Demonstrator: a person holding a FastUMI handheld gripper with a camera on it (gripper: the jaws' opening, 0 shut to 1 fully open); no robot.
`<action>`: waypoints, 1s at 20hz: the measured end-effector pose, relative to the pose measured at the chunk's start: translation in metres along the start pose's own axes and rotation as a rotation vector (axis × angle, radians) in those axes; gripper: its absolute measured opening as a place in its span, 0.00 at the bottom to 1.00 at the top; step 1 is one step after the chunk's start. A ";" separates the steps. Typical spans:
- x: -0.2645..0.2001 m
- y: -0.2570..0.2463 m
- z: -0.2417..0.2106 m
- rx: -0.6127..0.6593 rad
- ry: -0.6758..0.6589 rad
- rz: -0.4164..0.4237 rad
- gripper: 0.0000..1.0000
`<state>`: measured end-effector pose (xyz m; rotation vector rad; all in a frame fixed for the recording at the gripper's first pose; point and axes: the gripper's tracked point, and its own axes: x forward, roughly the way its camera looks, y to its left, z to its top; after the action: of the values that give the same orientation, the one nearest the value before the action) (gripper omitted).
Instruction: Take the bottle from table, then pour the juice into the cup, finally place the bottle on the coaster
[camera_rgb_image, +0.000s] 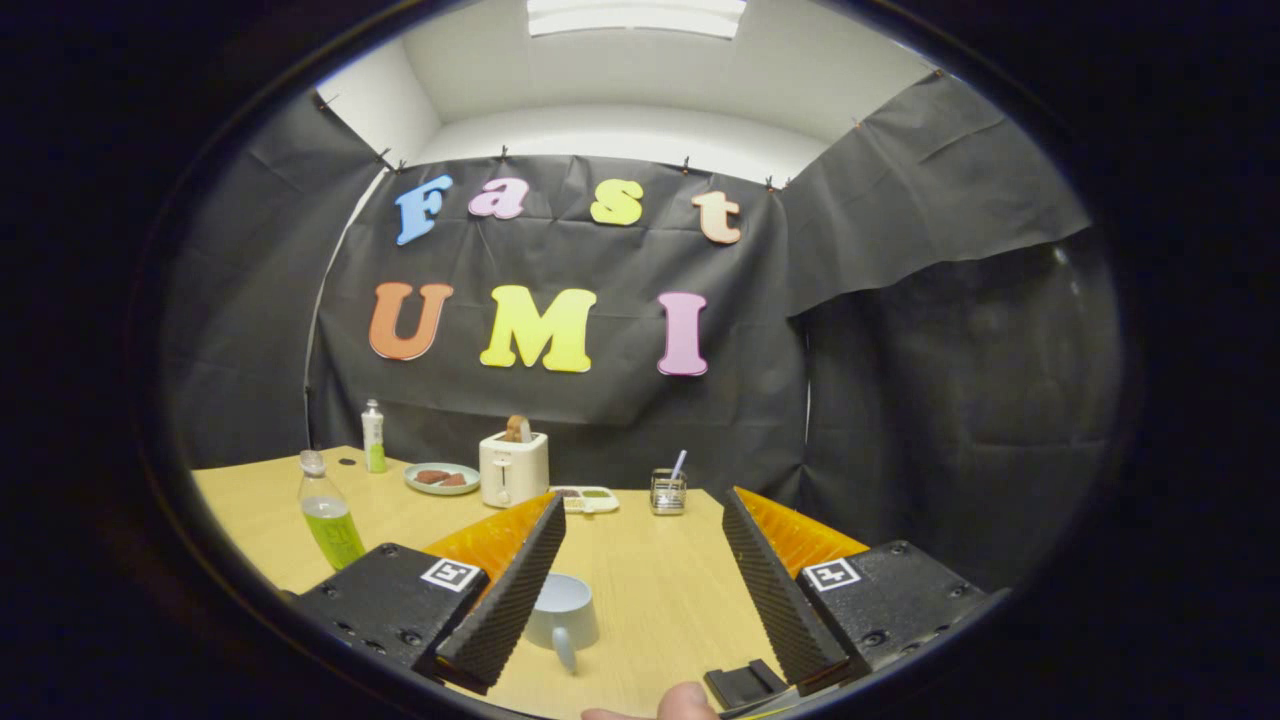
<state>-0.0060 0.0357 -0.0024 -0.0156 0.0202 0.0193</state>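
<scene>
Nothing is held yet: the gripper (640, 590) jaws are spread wide and empty. The juice bottle (328, 515) is left standing on the desk (660, 580), left of the cup (562, 612); all steps remain.

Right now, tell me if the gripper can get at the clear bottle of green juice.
Probably yes: the gripper is open, and the clear bottle of green juice stands alone on the table beyond the left finger.
</scene>
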 end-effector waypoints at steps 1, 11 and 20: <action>-0.001 0.001 -0.001 -0.001 0.003 0.002 1.00; -0.019 0.067 -0.011 0.031 0.018 0.132 1.00; -0.045 0.193 -0.055 0.020 0.122 0.383 1.00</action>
<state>-0.0559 0.2270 -0.0597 0.0070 0.1456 0.4013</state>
